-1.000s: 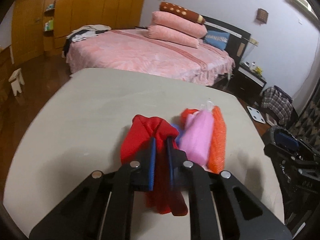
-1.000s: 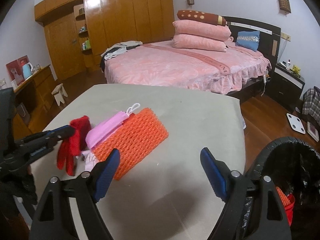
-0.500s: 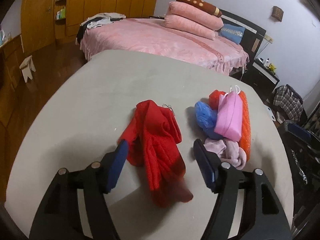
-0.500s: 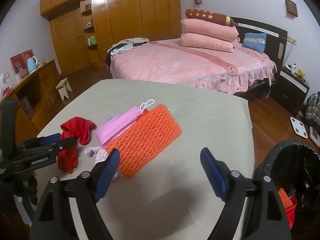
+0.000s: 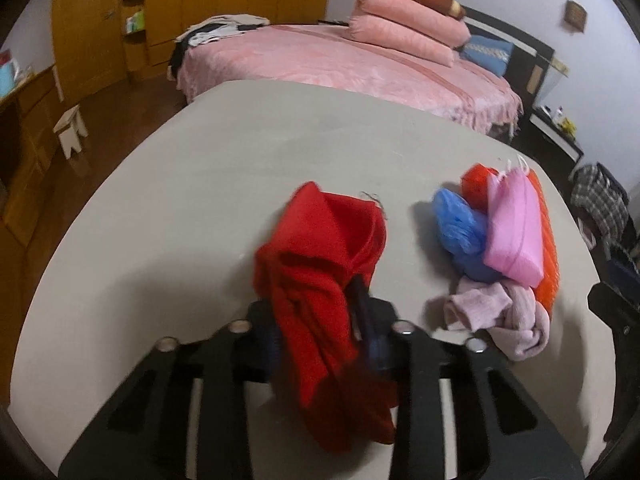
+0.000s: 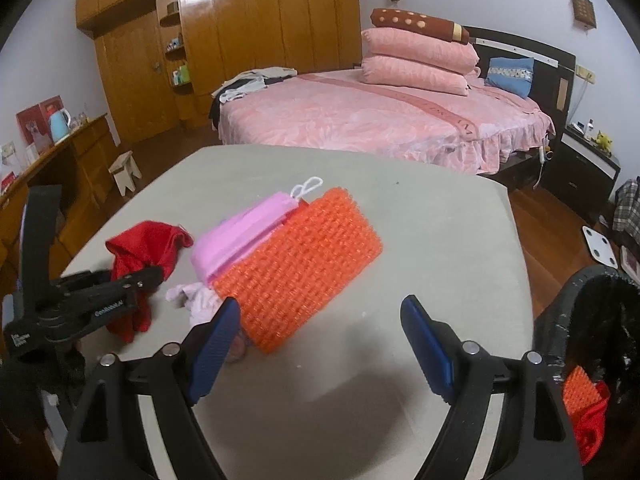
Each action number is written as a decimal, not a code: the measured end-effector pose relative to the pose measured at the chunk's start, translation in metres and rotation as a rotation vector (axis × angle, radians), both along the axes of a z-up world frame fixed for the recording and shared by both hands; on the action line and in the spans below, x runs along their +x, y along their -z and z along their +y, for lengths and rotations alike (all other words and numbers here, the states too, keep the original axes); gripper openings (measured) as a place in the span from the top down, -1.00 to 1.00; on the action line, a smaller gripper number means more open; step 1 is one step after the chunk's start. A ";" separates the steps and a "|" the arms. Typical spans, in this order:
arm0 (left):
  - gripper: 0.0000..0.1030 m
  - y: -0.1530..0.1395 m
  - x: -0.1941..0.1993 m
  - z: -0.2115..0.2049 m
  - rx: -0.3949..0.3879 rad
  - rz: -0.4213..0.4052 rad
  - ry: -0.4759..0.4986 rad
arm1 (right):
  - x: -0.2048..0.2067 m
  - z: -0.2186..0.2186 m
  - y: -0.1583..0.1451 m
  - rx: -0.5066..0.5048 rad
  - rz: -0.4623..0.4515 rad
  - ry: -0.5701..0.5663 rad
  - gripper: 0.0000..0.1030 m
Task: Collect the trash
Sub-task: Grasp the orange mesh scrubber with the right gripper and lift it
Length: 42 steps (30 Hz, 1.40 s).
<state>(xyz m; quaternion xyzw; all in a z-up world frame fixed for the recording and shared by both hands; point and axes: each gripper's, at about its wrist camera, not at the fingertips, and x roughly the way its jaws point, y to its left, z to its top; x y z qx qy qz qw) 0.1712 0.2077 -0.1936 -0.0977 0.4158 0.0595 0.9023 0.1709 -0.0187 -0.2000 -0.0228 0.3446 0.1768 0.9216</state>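
Pinching the red cloth (image 5: 320,264) on the table (image 5: 200,184) in the left gripper (image 5: 320,320), jaws just closed onto it, right gripper (image 6: 320,344) wide and empty near the orange mesh (image 6: 296,268); next, probably lifting toward the black bin (image 6: 592,320).

We see the table (image 6: 420,208) filling the middle of both views, bed (image 6: 360,120) behind it. Cloth (image 5: 320,272) sits centre frame in the left wrist view, bunched between the left gripper (image 5: 320,328) jaws. Right of it, apart: a pile with the bag (image 5: 456,224), pouch (image 5: 516,228) on top, mesh pad (image 5: 546,240) at its right edge, rag (image 5: 504,312) at the near end. In the right wrist view the right gripper (image 6: 320,344) is lower centre, pile beyond it, bin (image 6: 592,360) lower right off the table edge. Stool (image 6: 126,170) at left on the floor.
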 end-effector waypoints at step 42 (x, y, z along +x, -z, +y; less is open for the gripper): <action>0.82 -0.025 -0.015 0.005 0.008 -0.067 0.039 | 0.015 0.024 -0.028 0.068 0.029 -0.119 0.54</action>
